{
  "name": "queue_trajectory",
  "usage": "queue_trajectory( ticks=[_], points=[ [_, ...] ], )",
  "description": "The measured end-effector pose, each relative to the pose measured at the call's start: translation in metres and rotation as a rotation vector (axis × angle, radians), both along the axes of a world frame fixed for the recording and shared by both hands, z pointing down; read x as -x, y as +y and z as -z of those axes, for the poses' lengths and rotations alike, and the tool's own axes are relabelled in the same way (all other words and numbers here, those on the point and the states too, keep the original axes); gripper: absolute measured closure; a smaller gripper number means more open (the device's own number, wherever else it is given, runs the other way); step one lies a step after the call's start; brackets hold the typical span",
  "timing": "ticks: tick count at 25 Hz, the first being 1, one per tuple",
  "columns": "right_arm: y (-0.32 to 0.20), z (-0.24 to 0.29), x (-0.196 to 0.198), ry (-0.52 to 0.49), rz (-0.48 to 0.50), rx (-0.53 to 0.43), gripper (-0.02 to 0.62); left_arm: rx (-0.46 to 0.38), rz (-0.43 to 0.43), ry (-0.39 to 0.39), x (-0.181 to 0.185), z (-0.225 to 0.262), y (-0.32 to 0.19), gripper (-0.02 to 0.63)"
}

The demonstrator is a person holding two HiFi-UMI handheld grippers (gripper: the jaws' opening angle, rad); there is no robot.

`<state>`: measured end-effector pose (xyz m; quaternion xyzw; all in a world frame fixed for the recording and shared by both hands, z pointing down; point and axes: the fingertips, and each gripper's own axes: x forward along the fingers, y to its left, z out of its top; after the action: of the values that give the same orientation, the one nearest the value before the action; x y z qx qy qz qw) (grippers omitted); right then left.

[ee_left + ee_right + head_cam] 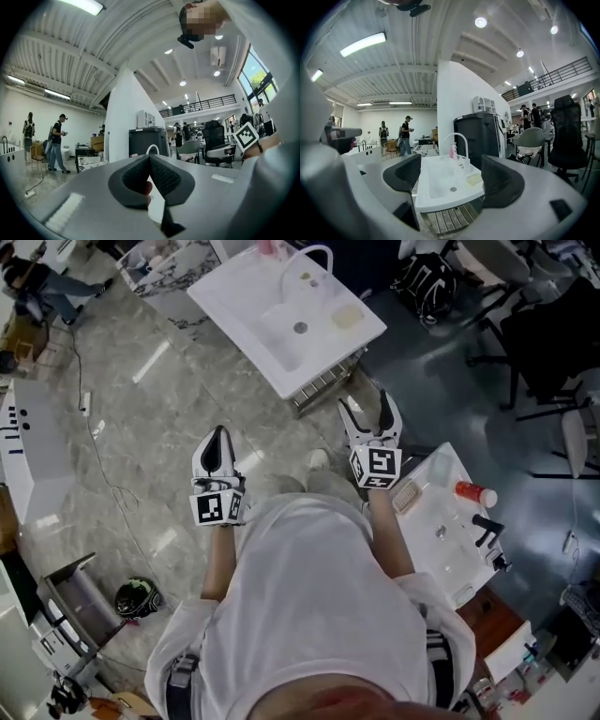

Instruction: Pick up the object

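I stand over a white sink basin (246,298) with a curved white faucet (314,254). A pale yellow sponge (347,317) lies on its right rim. My right gripper (366,409) is open, held in the air short of the basin. In the right gripper view its jaws (452,176) frame the basin (440,204), the sponge (474,178) and a pink bottle (453,151), with nothing between them. My left gripper (217,442) hangs over the marble floor with its pads pressed together (149,158). It points out into the room.
A second white sink (459,563) at my right carries a red bottle (475,493), a brush (405,495) and a black faucet (487,531). A metal grate (323,385) sits under the first basin. A helmet (139,596) and a cable (103,456) lie on the floor. Office chairs (544,324) stand at the far right.
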<state>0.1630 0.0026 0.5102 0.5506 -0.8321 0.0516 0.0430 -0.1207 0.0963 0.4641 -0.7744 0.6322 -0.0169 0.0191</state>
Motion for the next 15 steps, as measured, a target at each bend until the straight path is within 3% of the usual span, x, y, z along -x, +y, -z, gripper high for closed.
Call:
queue_trajectory(
  ticks=[7, 11, 15],
  points=[
    [-0.081, -0.015, -0.016, 0.0, -0.071, 0.069, 0.192, -0.01, -0.029, 0.007, -0.006, 0.011, -0.097, 0.606],
    [-0.126, -0.03, -0.009, -0.002, -0.115, 0.116, 0.202, 0.0, -0.012, 0.053, 0.01, 0.004, -0.153, 0.606],
    [-0.169, -0.046, 0.0, -0.009, -0.195, 0.181, 0.204, 0.014, -0.08, 0.094, 0.026, -0.004, -0.212, 0.606]
  ],
)
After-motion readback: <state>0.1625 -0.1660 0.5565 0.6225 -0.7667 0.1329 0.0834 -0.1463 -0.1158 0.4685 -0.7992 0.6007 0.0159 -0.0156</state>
